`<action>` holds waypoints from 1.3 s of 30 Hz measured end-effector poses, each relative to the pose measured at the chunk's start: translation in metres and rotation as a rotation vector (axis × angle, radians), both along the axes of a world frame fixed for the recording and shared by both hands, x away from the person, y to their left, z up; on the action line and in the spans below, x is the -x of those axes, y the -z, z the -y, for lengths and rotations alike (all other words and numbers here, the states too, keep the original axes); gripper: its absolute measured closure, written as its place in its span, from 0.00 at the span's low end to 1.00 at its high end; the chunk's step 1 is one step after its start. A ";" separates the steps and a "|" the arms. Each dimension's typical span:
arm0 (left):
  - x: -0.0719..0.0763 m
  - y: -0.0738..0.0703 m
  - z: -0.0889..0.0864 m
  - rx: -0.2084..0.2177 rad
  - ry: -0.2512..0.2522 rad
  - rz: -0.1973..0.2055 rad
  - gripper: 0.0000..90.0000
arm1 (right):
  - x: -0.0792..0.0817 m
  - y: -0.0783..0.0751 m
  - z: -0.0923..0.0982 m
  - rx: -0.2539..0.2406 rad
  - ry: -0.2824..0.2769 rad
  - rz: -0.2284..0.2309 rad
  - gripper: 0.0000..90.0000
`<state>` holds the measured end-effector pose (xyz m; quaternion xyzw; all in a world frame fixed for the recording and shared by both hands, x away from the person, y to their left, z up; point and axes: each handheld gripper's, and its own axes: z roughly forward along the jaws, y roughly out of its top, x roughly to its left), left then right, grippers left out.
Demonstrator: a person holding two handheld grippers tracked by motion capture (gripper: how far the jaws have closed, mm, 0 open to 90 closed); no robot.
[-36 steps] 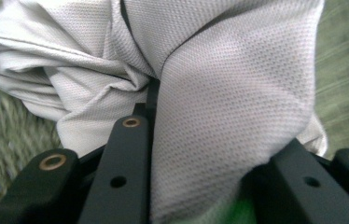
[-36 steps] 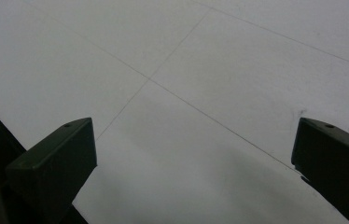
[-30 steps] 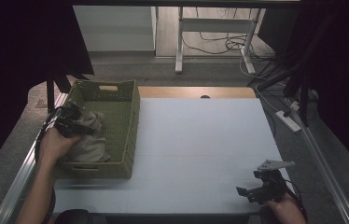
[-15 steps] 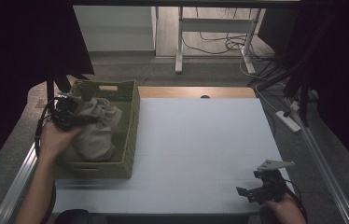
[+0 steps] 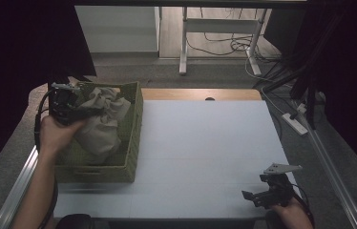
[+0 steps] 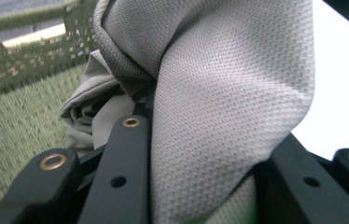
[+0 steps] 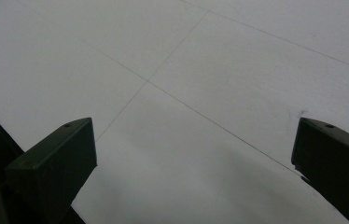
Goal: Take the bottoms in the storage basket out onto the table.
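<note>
Grey mesh cloth (image 6: pixel 228 93) clamped in left gripper (image 5: pixel 78 112), bunched above the green woven basket (image 5: pixel 131 143); judged step: lifting it out; next: carry to white table (image 5: pixel 205 143); right gripper (image 7: pixel 193 158) released, idle.

A beige mesh-weave cloth (image 6: pixel 228 93), an olive-green woven basket (image 5: pixel 131 138), a pale white table (image 5: pixel 205 143).

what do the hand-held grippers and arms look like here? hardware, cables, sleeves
Both are black. The left hand-held gripper has flat black jaw links with brass-coloured rivets and small holes, and a black cable looping back from it. The right hand-held gripper has blocky dark jaws, a grey three-cornered plate on top and a trailing cable. Forearms are bare, no sleeves in view.
</note>
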<state>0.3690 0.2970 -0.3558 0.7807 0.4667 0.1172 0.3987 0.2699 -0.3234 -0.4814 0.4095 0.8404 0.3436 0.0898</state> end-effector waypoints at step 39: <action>-0.011 -0.074 0.066 0.114 0.171 0.182 0.79 | 0.002 -0.002 0.006 -0.047 0.033 0.033 0.01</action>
